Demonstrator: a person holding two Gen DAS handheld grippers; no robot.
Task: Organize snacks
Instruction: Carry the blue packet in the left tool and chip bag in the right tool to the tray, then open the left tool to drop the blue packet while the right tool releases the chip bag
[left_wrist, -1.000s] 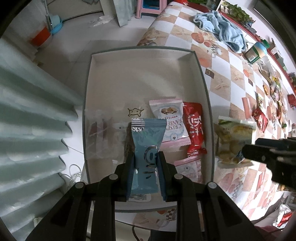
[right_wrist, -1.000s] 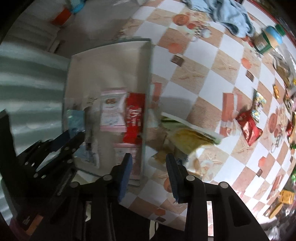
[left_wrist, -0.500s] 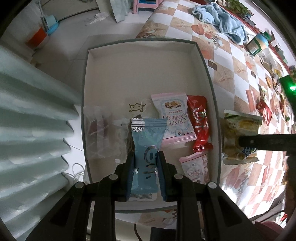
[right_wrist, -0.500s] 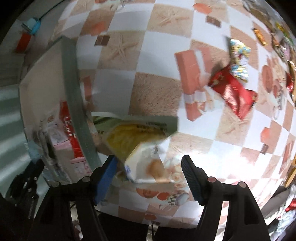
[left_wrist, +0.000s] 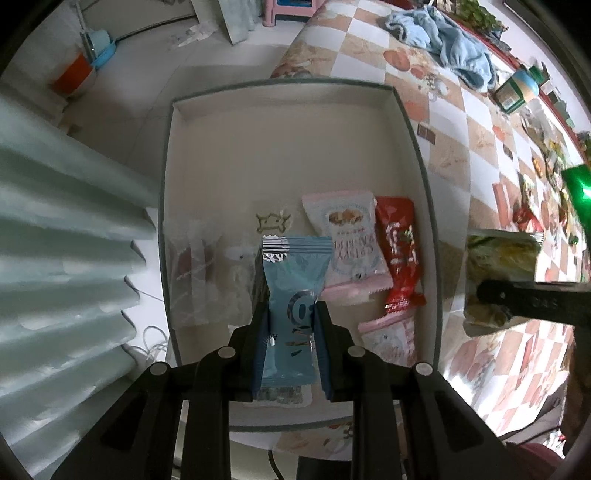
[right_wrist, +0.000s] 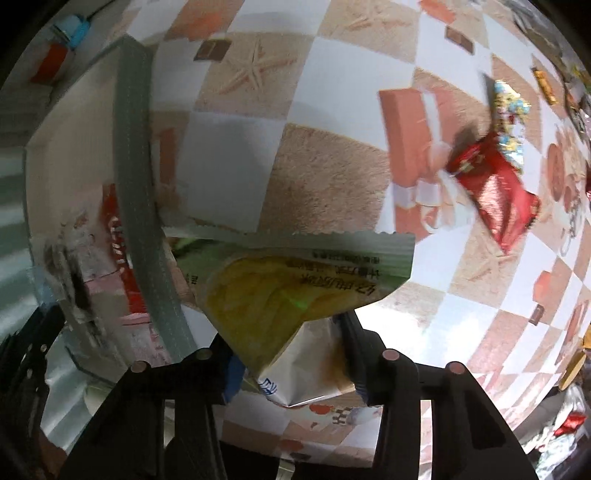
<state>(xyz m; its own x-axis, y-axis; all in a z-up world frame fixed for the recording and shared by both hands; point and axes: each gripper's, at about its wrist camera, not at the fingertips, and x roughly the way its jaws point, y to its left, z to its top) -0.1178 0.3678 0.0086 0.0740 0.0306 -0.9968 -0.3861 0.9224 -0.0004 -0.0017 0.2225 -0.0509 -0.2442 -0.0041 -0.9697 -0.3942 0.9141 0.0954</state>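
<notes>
Blue packet (left_wrist: 291, 295): glossy plastic film, silvery foil band at top. Yellow packet (right_wrist: 280, 291): shiny crinkled film, serrated seal. Box (left_wrist: 295, 147): matt white card, smooth. Tablecloth (right_wrist: 325, 177): smooth printed plastic sheen. Towel (left_wrist: 443, 37): fluffy blue cloth. Left gripper (left_wrist: 291, 345): matt black plastic, blue pads.

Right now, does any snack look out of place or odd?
Yes. The yellow-green packet sits outside the box, on the checkered cloth beside the box wall, squeezed and crumpled in the right hand-held gripper. The left hand-held gripper holds a blue packet over the box.
</notes>
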